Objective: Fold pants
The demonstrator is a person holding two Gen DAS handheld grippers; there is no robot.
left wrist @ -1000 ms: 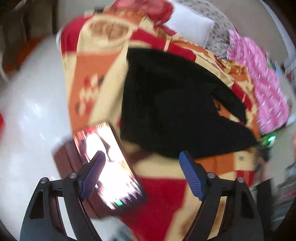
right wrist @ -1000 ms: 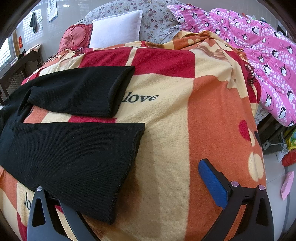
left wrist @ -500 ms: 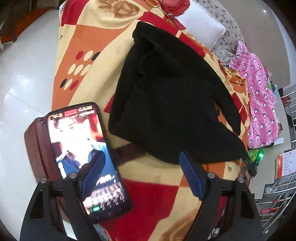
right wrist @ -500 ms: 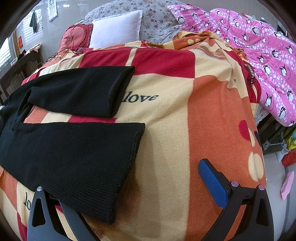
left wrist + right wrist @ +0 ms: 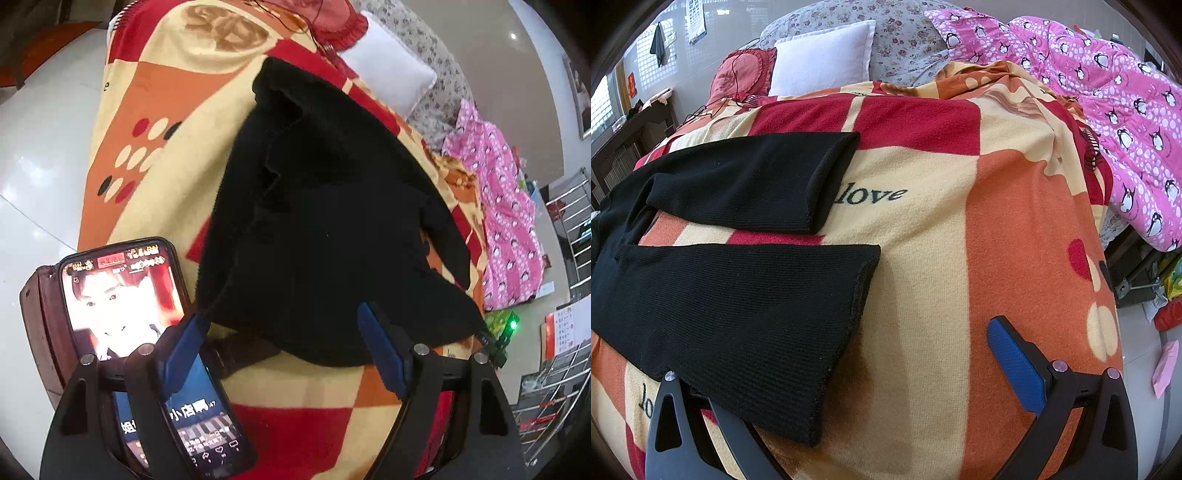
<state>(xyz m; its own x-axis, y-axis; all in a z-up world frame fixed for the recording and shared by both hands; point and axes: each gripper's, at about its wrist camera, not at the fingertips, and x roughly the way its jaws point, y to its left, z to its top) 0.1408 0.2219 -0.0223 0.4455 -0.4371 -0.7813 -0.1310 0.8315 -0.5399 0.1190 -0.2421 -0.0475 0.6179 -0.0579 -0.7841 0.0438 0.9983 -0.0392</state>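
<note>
- The black pants [image 5: 738, 295] lie spread flat on a bed, over a blanket [image 5: 1015, 229] checked in red, orange and cream; the two legs run apart, with a strip of blanket showing between them.
- In the left wrist view the waist end of the pants [image 5: 332, 221] is rumpled and points toward the pillows.
- The left claw [image 5: 284, 354] hangs above the near edge of the pants, its blue pads wide apart with nothing between them.
- The right claw [image 5: 827, 391] has its left finger hidden under the hem of the nearer leg, while the blue right finger stands well clear over bare blanket; the fingers are spread and do not clamp the cloth.
- A lit phone [image 5: 147, 350] lies on a brown case right beside the waist, partly under the left claw's finger.
- At the head of the bed sit a white pillow [image 5: 823, 55] and a red cushion [image 5: 742, 74], with a thin cord trailing from the cushion.
- A pink penguin quilt [image 5: 1108, 110] is heaped along the far side of the bed.
</note>
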